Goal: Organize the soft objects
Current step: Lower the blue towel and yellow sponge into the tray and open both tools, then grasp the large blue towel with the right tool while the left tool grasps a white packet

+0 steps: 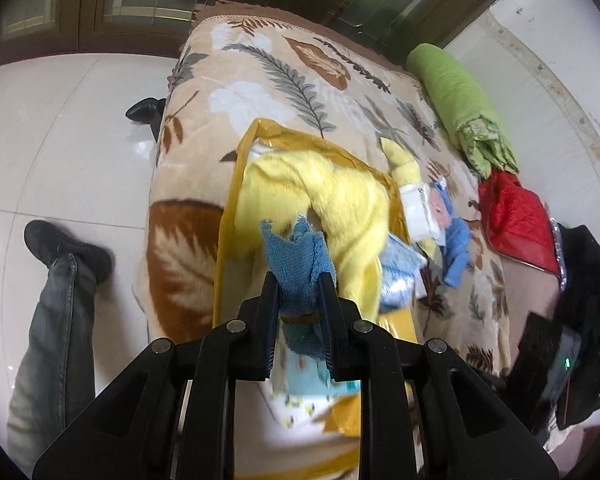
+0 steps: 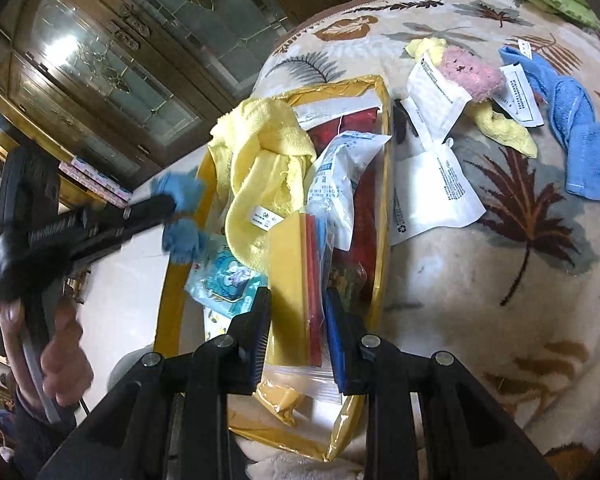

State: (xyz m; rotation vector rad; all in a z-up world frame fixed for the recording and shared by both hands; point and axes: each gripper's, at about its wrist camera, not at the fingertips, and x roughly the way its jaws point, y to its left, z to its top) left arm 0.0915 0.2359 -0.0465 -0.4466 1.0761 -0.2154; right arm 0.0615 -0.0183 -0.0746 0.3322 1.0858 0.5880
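My left gripper point(image 1: 299, 280) is shut on a small blue towel point(image 1: 296, 256) and holds it over the yellow-rimmed box point(image 1: 226, 216); it also shows in the right wrist view point(image 2: 168, 212) at the box's left edge. A yellow towel point(image 1: 324, 196) lies in the box point(image 2: 384, 120). My right gripper point(image 2: 298, 296) is shut on a clear zip bag point(image 2: 300, 280) with yellow and red contents, held above the box. On the leaf-print blanket point(image 2: 500, 280) lie another blue towel point(image 2: 576, 128), a pink and yellow cloth point(image 2: 476, 76) and white packets point(image 2: 436, 192).
A green rolled bundle point(image 1: 456, 96) and a red quilted item point(image 1: 516, 220) lie at the bed's far side. A dark bag point(image 1: 584, 280) sits at the right. A person's leg and shoe point(image 1: 60, 256) stand on the white tile floor. A wooden glass cabinet point(image 2: 100, 60) stands behind.
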